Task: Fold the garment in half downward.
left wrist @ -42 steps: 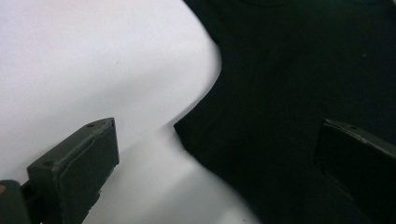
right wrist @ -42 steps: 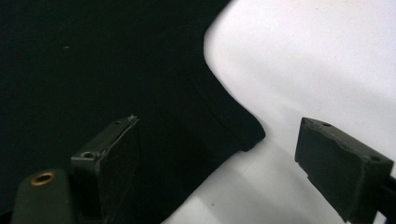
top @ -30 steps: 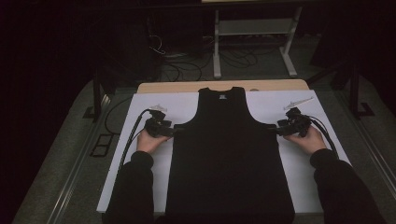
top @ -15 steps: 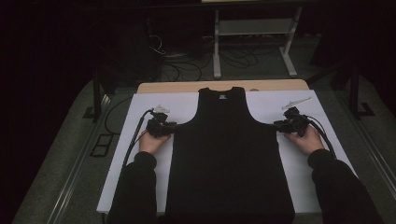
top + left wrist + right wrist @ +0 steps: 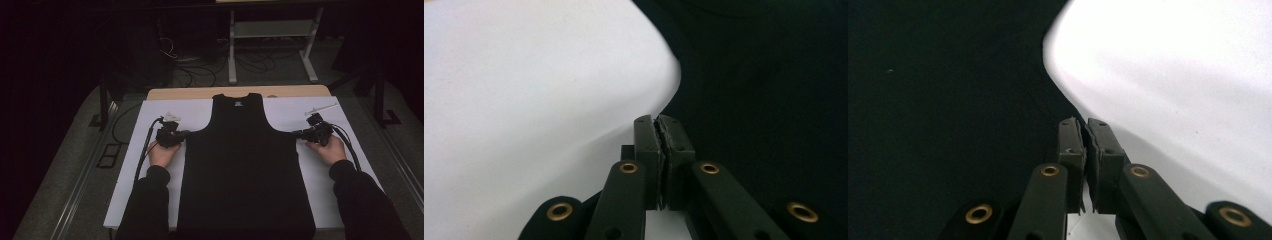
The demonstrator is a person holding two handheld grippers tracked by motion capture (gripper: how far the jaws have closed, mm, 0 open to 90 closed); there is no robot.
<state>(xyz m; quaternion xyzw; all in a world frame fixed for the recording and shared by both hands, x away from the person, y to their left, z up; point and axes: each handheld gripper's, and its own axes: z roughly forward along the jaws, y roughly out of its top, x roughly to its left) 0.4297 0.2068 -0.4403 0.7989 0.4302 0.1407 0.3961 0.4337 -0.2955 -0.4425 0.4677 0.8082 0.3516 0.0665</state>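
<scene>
Where grippers (image 5: 186, 134) (image 5: 296, 133) pinch, black top (image 5: 245, 170) hides detail.

Wooden table (image 5: 165, 93) under white sheet (image 5: 150, 125), black tank top (image 5: 240, 175) flat.

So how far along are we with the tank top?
Done: the tank top lies flat on the white sheet. In hand: the left gripper and right gripper have just been closing and are pinched at its two side edges under the armholes. Left: no fold shows yet.
</scene>
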